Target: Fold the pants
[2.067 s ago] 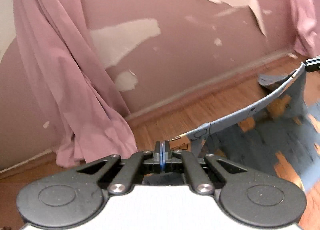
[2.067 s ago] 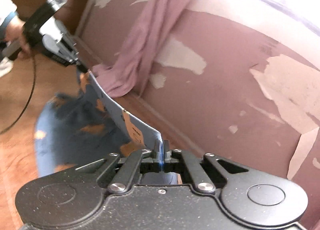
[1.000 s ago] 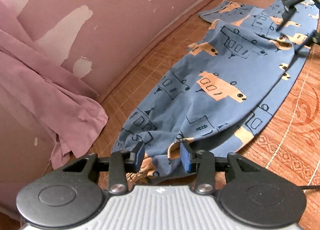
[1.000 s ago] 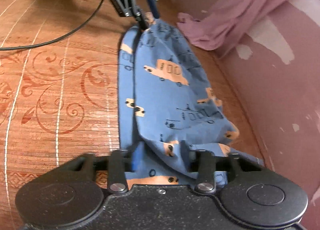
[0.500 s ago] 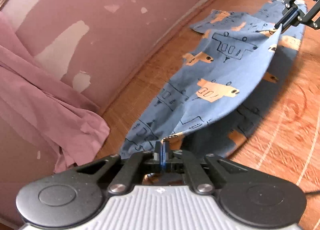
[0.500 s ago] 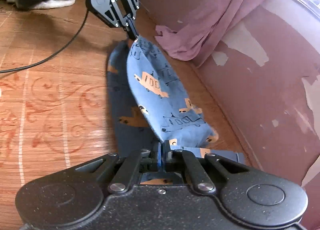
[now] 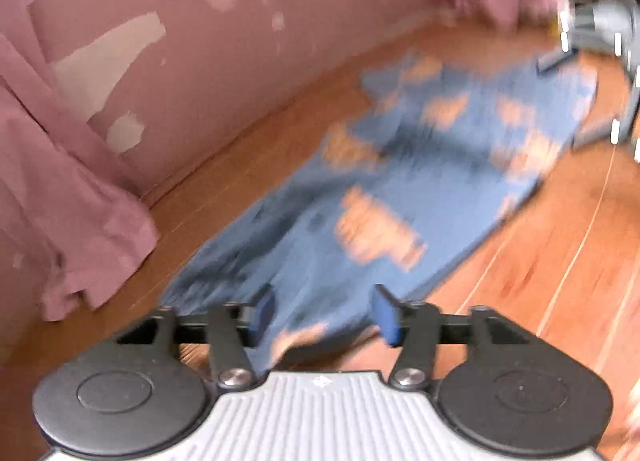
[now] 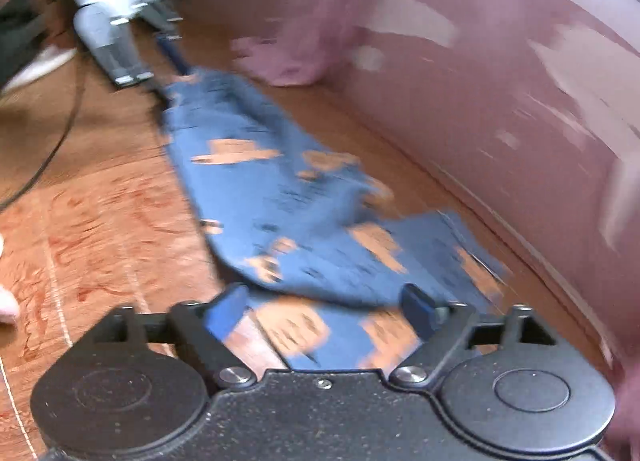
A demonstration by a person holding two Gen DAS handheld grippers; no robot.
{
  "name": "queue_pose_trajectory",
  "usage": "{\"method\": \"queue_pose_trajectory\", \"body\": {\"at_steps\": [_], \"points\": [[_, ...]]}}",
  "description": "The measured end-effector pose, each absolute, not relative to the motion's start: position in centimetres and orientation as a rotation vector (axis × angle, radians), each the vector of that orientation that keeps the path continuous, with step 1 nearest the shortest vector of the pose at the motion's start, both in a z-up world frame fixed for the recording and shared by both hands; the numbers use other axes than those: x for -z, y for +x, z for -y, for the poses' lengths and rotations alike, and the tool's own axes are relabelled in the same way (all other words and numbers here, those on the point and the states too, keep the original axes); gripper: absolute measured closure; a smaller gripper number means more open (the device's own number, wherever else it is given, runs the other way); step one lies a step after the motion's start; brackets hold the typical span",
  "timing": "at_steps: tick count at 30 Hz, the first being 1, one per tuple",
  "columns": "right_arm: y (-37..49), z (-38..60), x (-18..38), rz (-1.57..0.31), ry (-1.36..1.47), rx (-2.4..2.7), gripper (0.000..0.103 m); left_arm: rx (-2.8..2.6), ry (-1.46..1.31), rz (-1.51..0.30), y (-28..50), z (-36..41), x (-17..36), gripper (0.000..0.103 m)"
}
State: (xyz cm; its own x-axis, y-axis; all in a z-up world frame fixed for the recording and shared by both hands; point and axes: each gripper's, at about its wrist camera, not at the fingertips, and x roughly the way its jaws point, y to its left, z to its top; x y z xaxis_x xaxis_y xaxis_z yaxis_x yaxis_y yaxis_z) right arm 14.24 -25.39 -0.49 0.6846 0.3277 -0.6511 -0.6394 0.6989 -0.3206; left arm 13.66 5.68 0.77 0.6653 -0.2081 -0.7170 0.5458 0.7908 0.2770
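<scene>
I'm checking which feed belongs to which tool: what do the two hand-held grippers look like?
The left hand-held gripper has a ribbed light-grey body, black linkage arms with round discs and silver pivot screws, and blue pads. The right hand-held gripper matches it but has a speckled black body. A black cable lies on the floor.

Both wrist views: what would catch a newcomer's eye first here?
The blue pants with orange prints, lying stretched out on the wooden floor along the peeling pink wall. Both the left gripper and right gripper hang open over opposite ends.
</scene>
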Motion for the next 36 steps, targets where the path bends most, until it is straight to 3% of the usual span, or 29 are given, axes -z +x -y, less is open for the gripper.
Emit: {"method": "queue_pose_trajectory", "body": {"at_steps": [2,4,12,18,21,22,23,24,26,28,36], "points": [[14.3,27.7,-0.4,-0.619,-0.497,-0.474,0.001,0.497,0.395,-0.694,14.0,-3.5,-1.6,0.021],[14.4,30.4,-1.4,-0.649,-0.397,-0.369,0.001,0.554,0.268,-0.670,14.8,-0.9,-1.9,0.012],[15.7,38.6,-4.8,-0.722,-0.101,-0.202,0.001,0.673,-0.007,-0.691,21.4,8.6,-0.2,0.011],[21.6,41.8,-4.6,-0.781,0.090,-0.237,0.001,0.553,-0.212,-0.876,26.5,7.9,3.7,0.015],[27.2,41.4,-3.8,-0.853,0.180,-0.297,0.010,0.508,-0.298,-0.930,27.1,6.5,4.9,0.024],[29.2,40.8,-3.4,-0.884,0.210,-0.311,0.013,0.501,-0.309,-0.953,27.4,6.2,5.2,0.033],[31.4,39.9,-3.1,-0.921,0.237,-0.316,0.024,0.500,-0.330,-0.980,27.6,5.9,5.6,0.047],[33.3,39.0,-2.8,-0.955,0.251,-0.311,0.037,0.500,-0.351,-1.003,27.8,5.8,6.0,0.052],[37.1,36.5,-2.3,-1.021,0.256,-0.294,0.050,0.498,-0.382,-1.020,28.1,5.4,6.2,0.063],[40.6,33.4,-1.7,-1.092,0.248,-0.287,0.051,0.510,-0.429,-1.048,28.3,5.0,6.4,0.067],[48.4,23.9,1.0,-1.294,0.127,-0.152,0.051,0.516,-0.613,-1.075,28.4,3.0,7.9,0.068]]}}
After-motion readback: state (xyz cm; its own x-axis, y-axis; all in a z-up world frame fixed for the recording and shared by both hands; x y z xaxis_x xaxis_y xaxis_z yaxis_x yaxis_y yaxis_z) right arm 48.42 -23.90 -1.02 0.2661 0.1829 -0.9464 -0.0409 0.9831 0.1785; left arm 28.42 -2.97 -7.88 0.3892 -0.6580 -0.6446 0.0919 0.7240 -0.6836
